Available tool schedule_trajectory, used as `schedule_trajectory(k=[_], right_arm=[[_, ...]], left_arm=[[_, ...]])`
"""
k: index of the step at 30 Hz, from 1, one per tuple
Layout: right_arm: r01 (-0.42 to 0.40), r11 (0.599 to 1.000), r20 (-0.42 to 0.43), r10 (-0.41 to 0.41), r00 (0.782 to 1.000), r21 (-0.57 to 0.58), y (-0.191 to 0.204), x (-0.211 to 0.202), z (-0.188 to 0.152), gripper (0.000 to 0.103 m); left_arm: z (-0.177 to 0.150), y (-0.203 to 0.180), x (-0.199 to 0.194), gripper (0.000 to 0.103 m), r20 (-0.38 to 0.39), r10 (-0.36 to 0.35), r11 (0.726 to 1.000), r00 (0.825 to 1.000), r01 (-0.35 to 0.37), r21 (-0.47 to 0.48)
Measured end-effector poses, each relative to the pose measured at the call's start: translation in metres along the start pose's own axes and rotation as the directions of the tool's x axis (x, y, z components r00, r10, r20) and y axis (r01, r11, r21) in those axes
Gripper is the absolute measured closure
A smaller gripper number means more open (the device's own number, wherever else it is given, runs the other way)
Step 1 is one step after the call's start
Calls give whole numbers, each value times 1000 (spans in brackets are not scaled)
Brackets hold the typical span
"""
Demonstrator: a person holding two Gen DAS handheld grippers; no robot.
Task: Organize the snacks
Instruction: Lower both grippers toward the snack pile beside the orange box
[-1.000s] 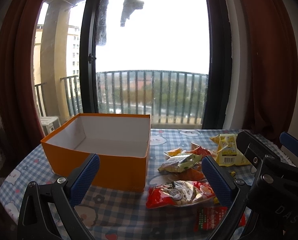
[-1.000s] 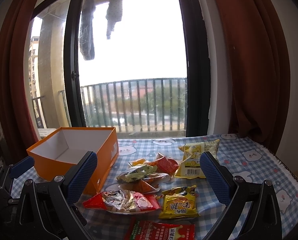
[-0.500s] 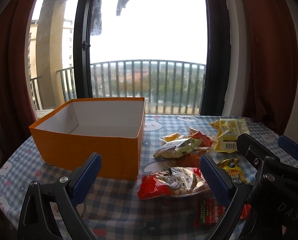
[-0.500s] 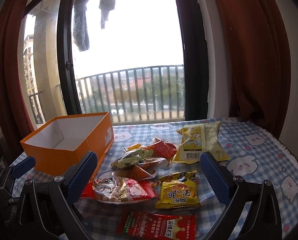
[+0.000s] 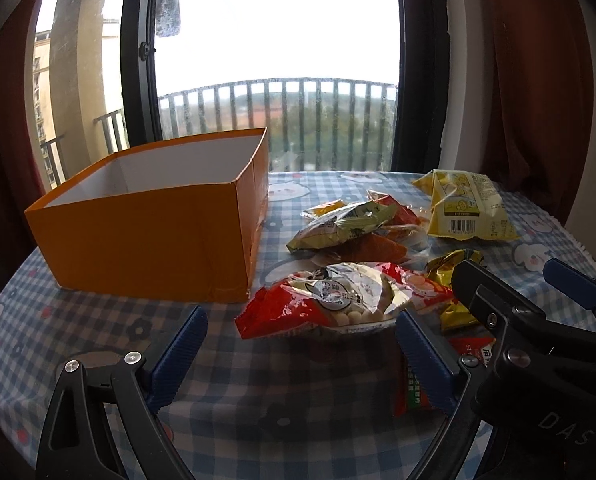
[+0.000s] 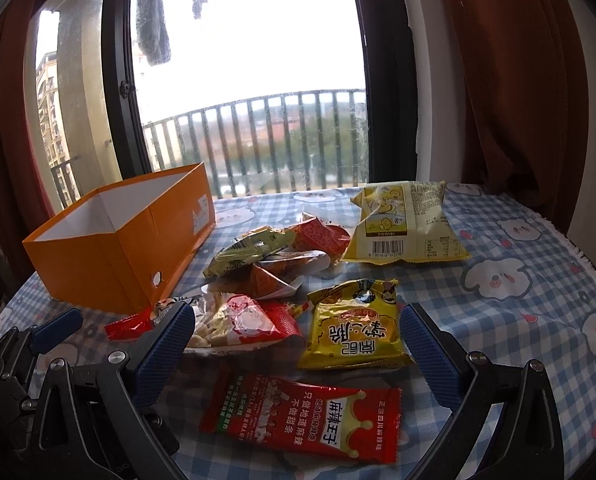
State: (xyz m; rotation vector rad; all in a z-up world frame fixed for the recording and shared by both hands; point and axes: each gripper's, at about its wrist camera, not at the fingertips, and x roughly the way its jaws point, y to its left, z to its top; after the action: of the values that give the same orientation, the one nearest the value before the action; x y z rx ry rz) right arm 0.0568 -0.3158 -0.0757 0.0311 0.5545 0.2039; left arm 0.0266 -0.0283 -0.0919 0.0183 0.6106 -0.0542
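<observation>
Hovering over the scattered foil snack packets (image 6: 330, 280), my left gripper (image 5: 298, 344) is closing (nothing between); right gripper (image 6: 298, 344) gapes empty.

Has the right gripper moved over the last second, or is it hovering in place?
Yes. The right gripper has come down and tipped toward the table: the balcony railing sits higher in its view, and the flat red packet now lies between its open fingers.
</observation>
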Motion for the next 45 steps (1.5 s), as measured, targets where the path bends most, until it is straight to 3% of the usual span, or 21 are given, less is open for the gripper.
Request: schedule_trajectory(k=[17, 26, 28, 30, 35, 38, 43, 45], right_arm=[[-30, 999, -185, 35, 982, 28, 3, 34, -37, 0], [39, 998, -258, -25, 966, 50, -1, 50, -43, 0], [48, 998, -263, -32, 964, 52, -1, 50, -44, 3], [72, 996, -265, -56, 963, 51, -2, 49, -45, 21], [78, 996, -257, -65, 964, 42, -4, 48, -45, 35], [76, 997, -239, -66, 969, 32, -4, 42, -44, 55], [35, 998, -227, -22, 974, 56, -7, 37, -43, 55], [34, 998, -230, -20, 973, 58, -8, 36, -41, 50]], left_arm=[[-33, -6, 30, 15, -153, -3, 1000, 988, 7, 29], [-34, -17, 43, 21, -212, 26, 997, 977, -10, 79], [-34, -20, 43, 22, -203, 39, 995, 978, -21, 93], [-34, -23, 43, 22, -194, 57, 993, 979, -35, 111], [-34, -23, 42, 23, -191, 59, 992, 980, -37, 118], [-34, -23, 39, 23, -189, 43, 994, 981, -24, 103], [-33, -24, 29, 22, -171, 18, 997, 985, -4, 82], [-31, -26, 25, 22, -169, 8, 997, 986, 4, 75]])
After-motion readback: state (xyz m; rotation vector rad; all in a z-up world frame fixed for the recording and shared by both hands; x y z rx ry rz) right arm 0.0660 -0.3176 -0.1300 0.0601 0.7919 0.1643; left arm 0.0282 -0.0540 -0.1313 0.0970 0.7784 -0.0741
